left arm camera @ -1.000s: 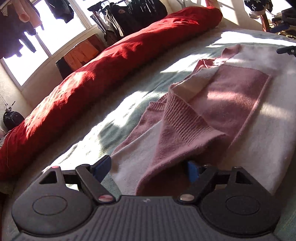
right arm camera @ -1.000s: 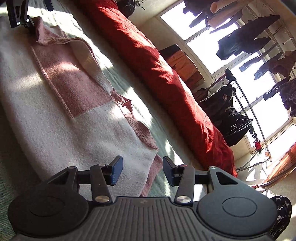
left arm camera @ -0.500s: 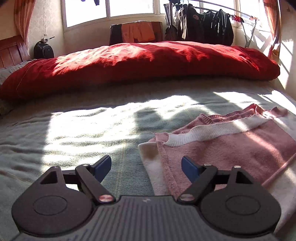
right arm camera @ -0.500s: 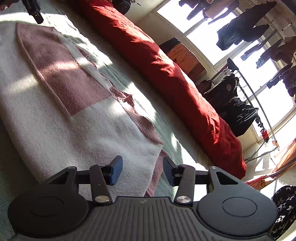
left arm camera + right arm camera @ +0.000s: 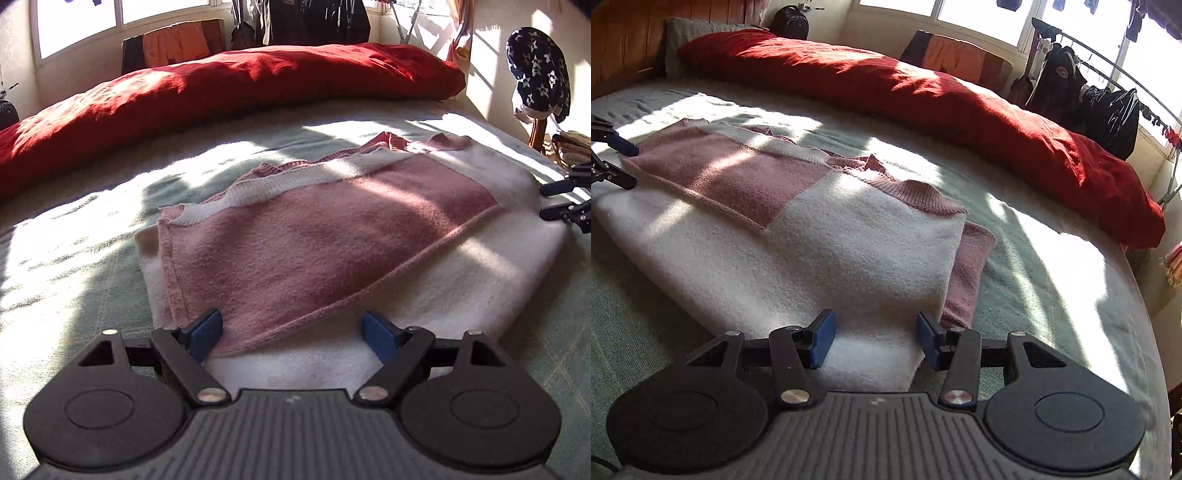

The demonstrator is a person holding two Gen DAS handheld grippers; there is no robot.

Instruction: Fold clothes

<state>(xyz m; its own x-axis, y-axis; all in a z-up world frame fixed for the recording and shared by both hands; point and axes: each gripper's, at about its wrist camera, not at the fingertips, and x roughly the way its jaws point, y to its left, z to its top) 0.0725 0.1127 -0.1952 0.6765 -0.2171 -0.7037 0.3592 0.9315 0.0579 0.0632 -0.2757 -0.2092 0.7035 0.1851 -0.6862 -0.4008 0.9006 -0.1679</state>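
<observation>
A pink and white knit sweater [image 5: 332, 240] lies folded flat on the pale green bed cover [image 5: 66, 295]. Its pink sleeve is laid across the white body. My left gripper [image 5: 291, 332] hovers open over the sweater's near left corner, with nothing pinched. In the right wrist view the same sweater [image 5: 812, 240] stretches away to the left. My right gripper [image 5: 875, 339] sits at its near white corner. Its jaws are opening; the white edge lies between the fingers and the pads do not press on it. Each gripper shows in the other's view: right gripper [image 5: 561, 201], left gripper [image 5: 613, 158].
A long red duvet roll [image 5: 221, 85] [image 5: 960, 103] lies along the far side of the bed. Behind it are windows and a rack of dark clothes [image 5: 1089, 96]. A star-patterned garment [image 5: 535, 74] hangs at the right. A wooden headboard [image 5: 628, 40] is far left.
The pink sleeve, raised between the left fingers a second ago, now lies flat on the sweater. Both views have rolled level. The right jaws stand slightly wider.
</observation>
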